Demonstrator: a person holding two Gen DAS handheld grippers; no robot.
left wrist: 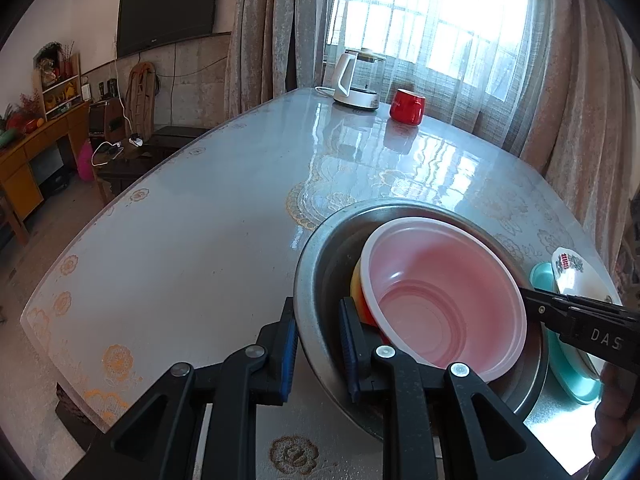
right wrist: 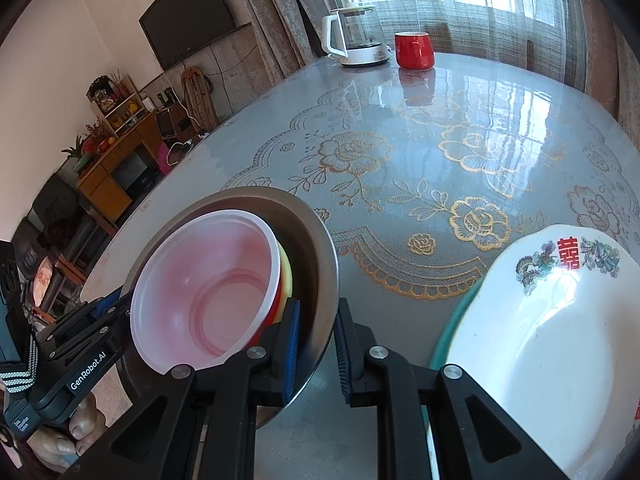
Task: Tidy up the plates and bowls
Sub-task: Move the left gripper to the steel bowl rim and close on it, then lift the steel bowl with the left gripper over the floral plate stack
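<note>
— What's the surface?

— A glossy table [right wrist: 400, 184] under a flower-patterned cover, in a living room with a window behind. Nearest me, my left gripper [left wrist: 318, 350] has its fingers [left wrist: 286, 344] spread a little, straddling the rim of the metal basin [left wrist: 316, 280]: one pad outside the wall, one inside. I cannot tell whether the pads touch the rim.

— And the right?

— My right gripper [right wrist: 318, 350] does the same on the opposite rim of that basin [right wrist: 320, 252], fingers [right wrist: 292, 340] apart, one inside and one outside.

— What's in the basin?

— A pink plastic bowl [left wrist: 444, 296] tilted on its side, mouth facing up toward the left camera, leaning on a yellow bowl [right wrist: 286, 276] and a red one beneath it.

— Beyond that?

— Just to the right of the basin, a white plate [right wrist: 536, 340] with red characters lies in a teal plate [left wrist: 568, 364]. Well apart, at the far edge, stand a red mug [right wrist: 414, 50] and a glass kettle [right wrist: 356, 36].
</note>
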